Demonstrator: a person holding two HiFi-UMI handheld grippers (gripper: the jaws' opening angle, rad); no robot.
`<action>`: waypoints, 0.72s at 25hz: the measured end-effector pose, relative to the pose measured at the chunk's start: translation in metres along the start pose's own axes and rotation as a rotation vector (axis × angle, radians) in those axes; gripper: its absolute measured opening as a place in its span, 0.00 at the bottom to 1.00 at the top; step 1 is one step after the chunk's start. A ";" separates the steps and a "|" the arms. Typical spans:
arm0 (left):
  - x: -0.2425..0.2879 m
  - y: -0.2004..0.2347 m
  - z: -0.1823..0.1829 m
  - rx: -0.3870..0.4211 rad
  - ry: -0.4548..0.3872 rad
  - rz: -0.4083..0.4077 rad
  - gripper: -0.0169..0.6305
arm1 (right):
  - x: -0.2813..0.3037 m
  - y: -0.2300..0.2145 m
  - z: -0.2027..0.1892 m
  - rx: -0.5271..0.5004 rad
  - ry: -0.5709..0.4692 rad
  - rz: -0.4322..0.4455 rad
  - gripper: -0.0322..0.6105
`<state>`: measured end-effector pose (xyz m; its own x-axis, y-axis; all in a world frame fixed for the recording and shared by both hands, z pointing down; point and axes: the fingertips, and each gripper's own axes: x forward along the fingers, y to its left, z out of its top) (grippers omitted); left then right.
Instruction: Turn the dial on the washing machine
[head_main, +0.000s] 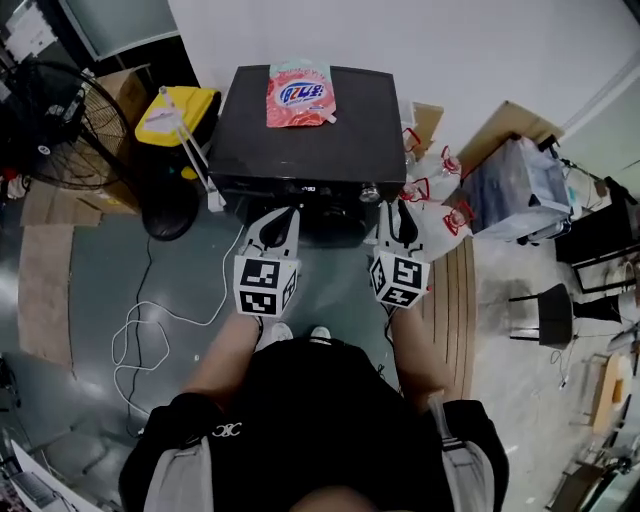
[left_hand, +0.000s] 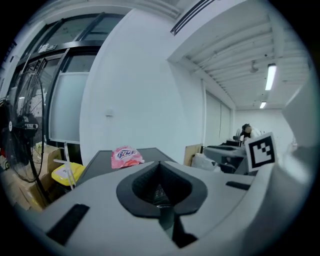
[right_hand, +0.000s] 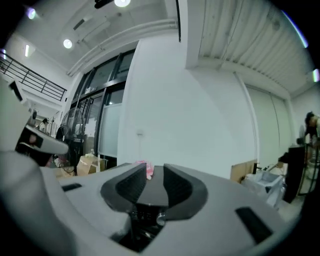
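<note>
In the head view a black washing machine (head_main: 310, 130) stands in front of me, with a pink detergent bag (head_main: 298, 95) lying on its lid. A small silver dial (head_main: 370, 191) sits on its front panel. My left gripper (head_main: 290, 212) points at the panel's middle with its jaws together and nothing in them. My right gripper (head_main: 398, 205) is just right of the dial, apart from it. In the right gripper view its jaws (right_hand: 155, 172) stand apart with nothing between them. The left gripper view shows the closed tips (left_hand: 160, 164), the lid (left_hand: 100, 162) and the bag (left_hand: 125, 156) beyond.
A standing fan (head_main: 60, 120) and a yellow bin (head_main: 175, 112) are left of the machine. A white cable (head_main: 140, 330) loops over the floor. Plastic bags (head_main: 440, 190), cardboard (head_main: 500, 125) and a dark chair (head_main: 550, 310) crowd the right side.
</note>
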<state>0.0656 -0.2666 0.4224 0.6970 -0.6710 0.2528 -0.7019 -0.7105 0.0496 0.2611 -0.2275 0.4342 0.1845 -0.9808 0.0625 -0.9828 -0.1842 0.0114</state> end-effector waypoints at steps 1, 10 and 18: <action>0.001 -0.003 0.004 0.003 -0.010 -0.013 0.02 | -0.008 -0.002 0.012 0.000 -0.023 -0.021 0.19; 0.004 -0.023 0.014 0.027 -0.035 -0.100 0.02 | -0.046 0.017 0.033 0.019 -0.055 -0.020 0.05; -0.007 -0.025 0.023 0.037 -0.056 -0.103 0.02 | -0.058 0.028 0.059 0.044 -0.100 0.000 0.05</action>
<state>0.0815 -0.2495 0.3971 0.7732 -0.6039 0.1937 -0.6208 -0.7831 0.0370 0.2229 -0.1790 0.3724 0.1856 -0.9819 -0.0375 -0.9823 -0.1845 -0.0323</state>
